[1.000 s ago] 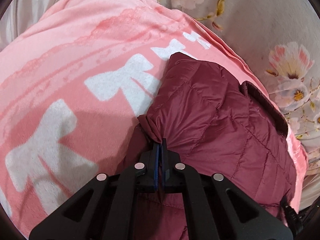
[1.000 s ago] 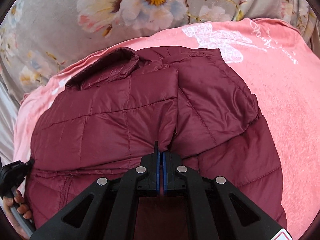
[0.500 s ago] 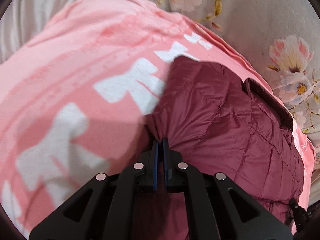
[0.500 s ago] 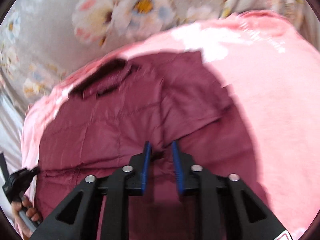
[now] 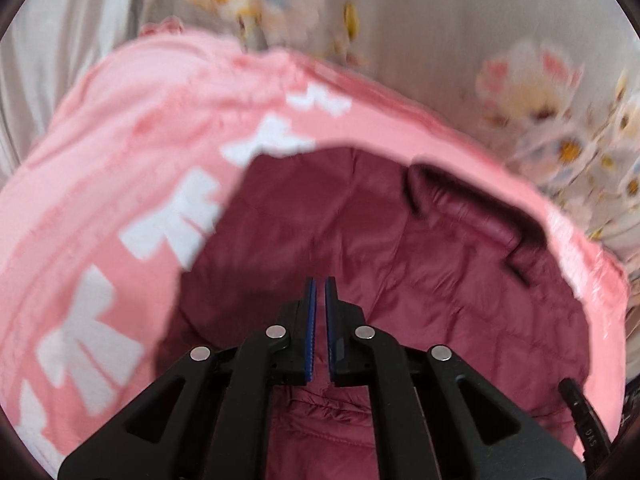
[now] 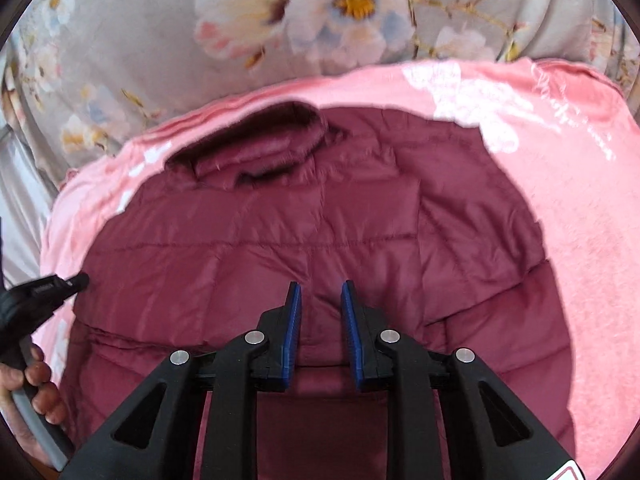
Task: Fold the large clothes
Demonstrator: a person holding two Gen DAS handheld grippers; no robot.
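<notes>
From the left wrist, our left gripper (image 5: pixel 319 286) hovering with jaws together and empty over a maroon jacket (image 5: pixel 400 264) lying on a pink blanket (image 5: pixel 120 152), from the right wrist, our right gripper (image 6: pixel 320 292) closing slightly, jaws apart, nothing clamped, jacket (image 6: pixel 280 248) below, hand (image 6: pixel 38 384) at left.

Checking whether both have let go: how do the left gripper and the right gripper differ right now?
The left gripper is shut with only a slit between its pads; the right gripper stands clearly apart, its jaws having just been closing a little. Neither pinches the maroon puffer jacket; both hang above it.
</notes>
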